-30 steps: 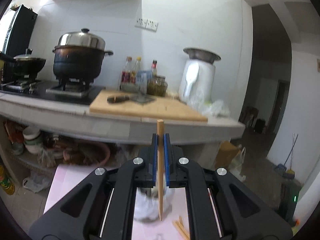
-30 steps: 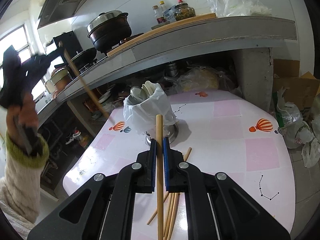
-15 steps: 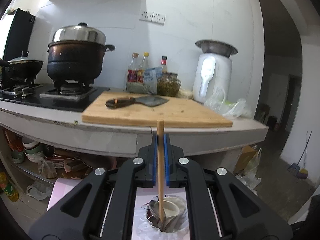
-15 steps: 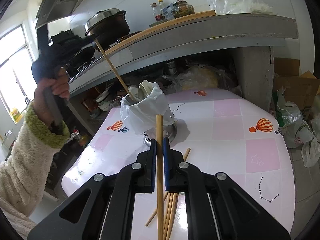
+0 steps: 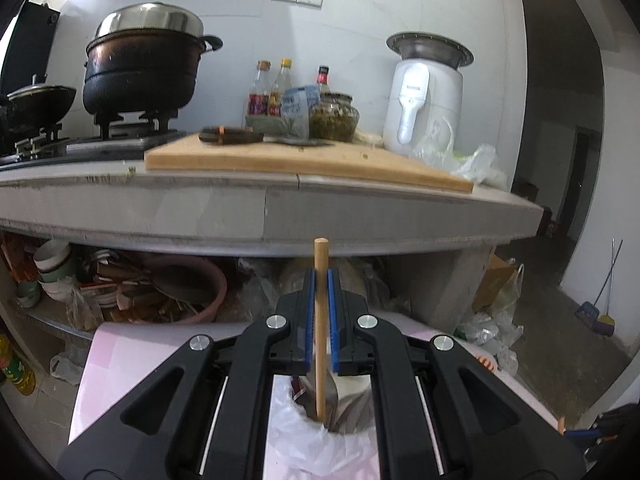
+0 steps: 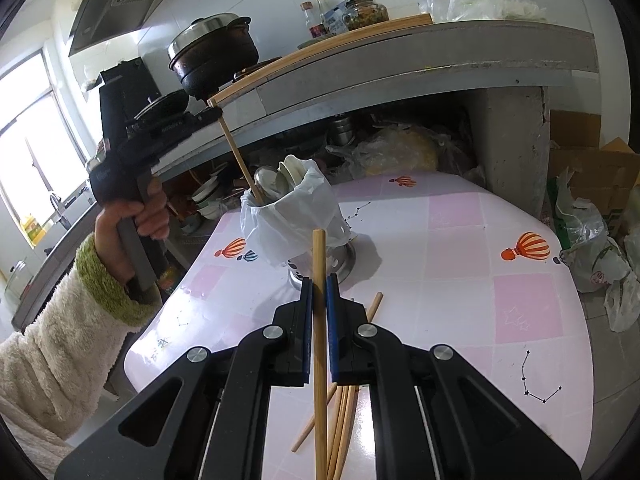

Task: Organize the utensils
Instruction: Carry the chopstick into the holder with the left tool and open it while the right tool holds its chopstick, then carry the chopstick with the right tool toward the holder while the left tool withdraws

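Left tool clamped tight on a wooden chopstick, blue pads pressed to either side of the stick. Stick near upright in the left wrist view, lower tip dipped inside the utensil holder among spoons. Holder lined with a white plastic bag, standing on the pink checked worktop. Seen from the right wrist view: same left tool held by a hand in a fluffy cream sleeve with a green cuff, the chopstick slanting down into the bag-lined holder, white spoons poking out of its top.

Right tool also closed hard on a second chopstick, which runs up past the jaws and down toward the camera. Below it, a loose bundle of chopsticks lying on the worktop, fanned out, just in front of the holder's metal base. Balloon prints and star patterns on the tablecloth.

Behind, a grey concrete kitchen counter carrying a wooden cutting board with a cleaver on it, a big black pot with steel lid on the gas stove, sauce bottles, a glass jar, a white appliance. Bowls and a pink basin stacked on the shelf under the counter.
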